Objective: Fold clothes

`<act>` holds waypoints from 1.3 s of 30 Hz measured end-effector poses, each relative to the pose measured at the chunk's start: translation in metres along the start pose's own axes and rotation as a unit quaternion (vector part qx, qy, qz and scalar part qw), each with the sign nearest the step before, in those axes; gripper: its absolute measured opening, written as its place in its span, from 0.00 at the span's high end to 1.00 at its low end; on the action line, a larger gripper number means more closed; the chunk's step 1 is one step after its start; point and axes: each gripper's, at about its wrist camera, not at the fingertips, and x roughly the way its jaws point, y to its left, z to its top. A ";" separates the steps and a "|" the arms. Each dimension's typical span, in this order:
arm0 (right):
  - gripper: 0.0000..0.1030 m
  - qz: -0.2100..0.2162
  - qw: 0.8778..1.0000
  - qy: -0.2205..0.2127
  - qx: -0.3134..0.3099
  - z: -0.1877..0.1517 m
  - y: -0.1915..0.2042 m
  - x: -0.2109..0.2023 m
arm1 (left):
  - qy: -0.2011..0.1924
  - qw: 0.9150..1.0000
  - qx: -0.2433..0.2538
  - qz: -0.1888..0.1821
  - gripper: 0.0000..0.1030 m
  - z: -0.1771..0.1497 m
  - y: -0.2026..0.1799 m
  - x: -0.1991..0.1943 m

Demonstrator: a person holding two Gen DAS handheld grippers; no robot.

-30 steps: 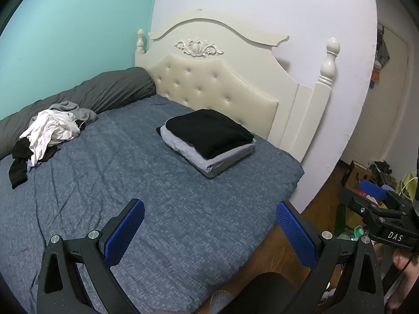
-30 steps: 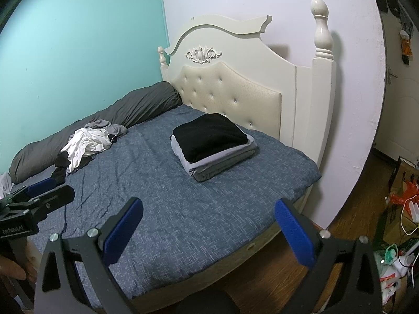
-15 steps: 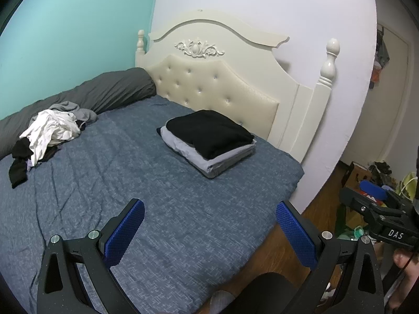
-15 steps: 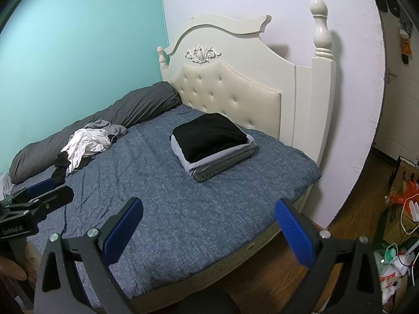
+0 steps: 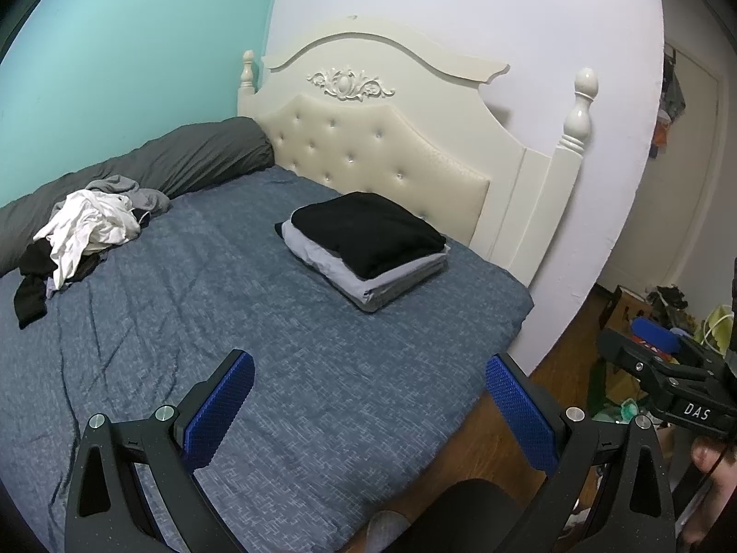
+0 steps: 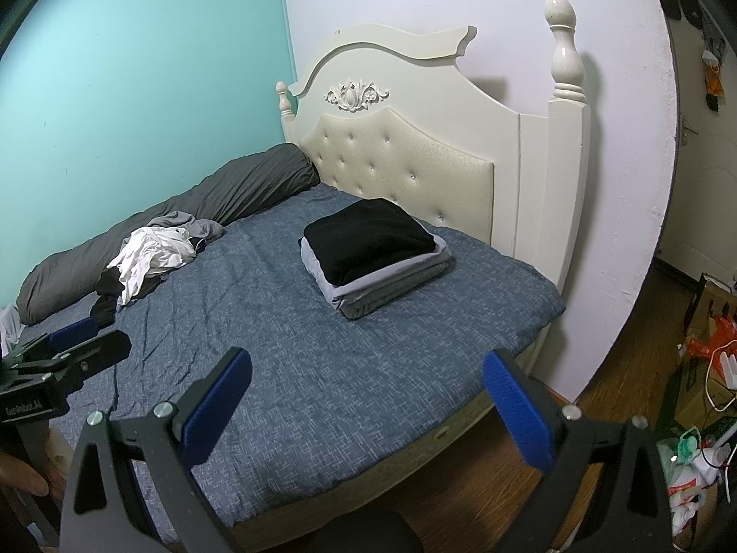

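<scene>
The unfolded clothes [image 5: 87, 239] lie in a crumpled heap at the far side of the bed [image 5: 276, 368] against the grey bolster [image 5: 184, 163], their long axis running roughly along that bolster with no clear heading, while the folded stack [image 5: 368, 249] sits near the headboard [image 5: 391, 156], long side slanting toward the bed's corner. Left gripper [image 5: 368, 401] and right gripper [image 6: 366, 396] hover above the bed's near edge, fingers spread and empty. Risk noted: the tangled garments may lift together, and a careless reach could topple the stack.
</scene>
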 end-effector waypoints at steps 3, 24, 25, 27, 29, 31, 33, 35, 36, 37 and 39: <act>0.02 0.000 1.000 0.001 0.001 0.000 -0.001 0.000 | 0.001 1.000 0.001 0.002 0.01 0.000 -0.001 -0.001; 0.02 -0.001 1.000 0.003 0.004 -0.002 -0.001 0.000 | 0.001 1.000 -0.002 -0.001 0.00 0.000 0.001 -0.001; 0.02 -0.001 1.000 0.003 0.003 -0.002 -0.001 0.000 | 0.002 1.000 -0.001 -0.002 0.01 0.000 0.000 -0.001; 0.02 -0.001 1.000 0.002 0.004 -0.002 -0.001 0.000 | 0.002 1.000 -0.002 -0.002 0.01 0.000 0.000 -0.001; 0.02 -0.001 1.000 0.002 0.005 -0.002 -0.001 0.000 | 0.002 1.000 -0.002 -0.005 0.01 0.000 0.000 -0.001; 0.02 -0.001 1.000 0.002 0.004 -0.001 -0.001 0.000 | 0.002 1.000 -0.001 -0.005 0.00 0.000 0.000 0.000; 0.02 -0.001 1.000 0.001 0.004 -0.001 -0.001 0.000 | 0.002 1.000 -0.001 -0.005 0.01 -0.001 0.000 0.000; 0.02 -0.001 1.000 0.001 0.004 -0.001 -0.001 0.000 | 0.002 1.000 -0.001 -0.005 0.01 -0.001 0.000 0.000; 0.02 -0.001 1.000 0.001 0.004 -0.001 -0.002 0.000 | 0.001 1.000 -0.001 -0.006 0.01 -0.001 0.000 -0.001; 0.02 -0.001 1.000 0.001 0.004 -0.001 -0.002 0.000 | 0.001 1.000 -0.002 -0.006 0.01 -0.001 0.000 -0.001; 0.02 -0.001 1.000 0.001 0.004 0.000 -0.002 0.001 | 0.000 1.000 -0.002 -0.004 0.01 -0.001 0.000 -0.001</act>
